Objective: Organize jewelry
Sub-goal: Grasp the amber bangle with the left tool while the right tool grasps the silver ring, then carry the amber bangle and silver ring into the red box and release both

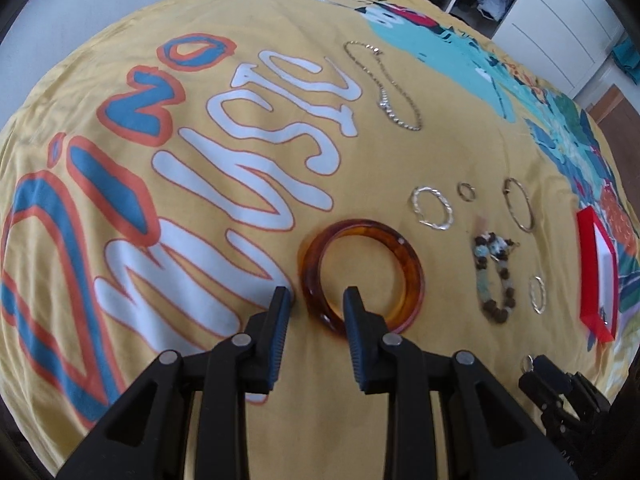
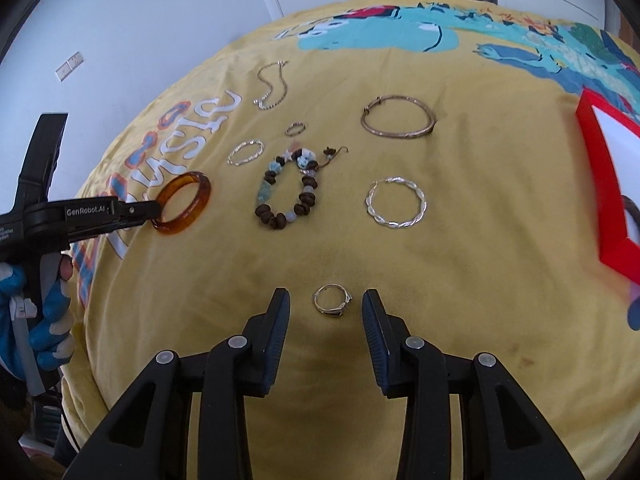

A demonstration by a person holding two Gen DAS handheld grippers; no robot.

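While both grippers gape, left gripper (image 1: 316, 296) straddles the flat-lying amber bangle's (image 1: 360, 272) rim, holding nothing.

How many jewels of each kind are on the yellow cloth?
Chains: 1, the silver chain.
Bangles and bracelets: 3, the amber bangle, beaded bracelet, thin gold bangle.
Twisted silver hoops: 2, one big, one smaller.
Rings: 2, the small ring, signet ring.
Total: 8.

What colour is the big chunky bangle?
The bangle is see-through amber-brown with darker patches, like tortoiseshell. The left wrist view shows it best.
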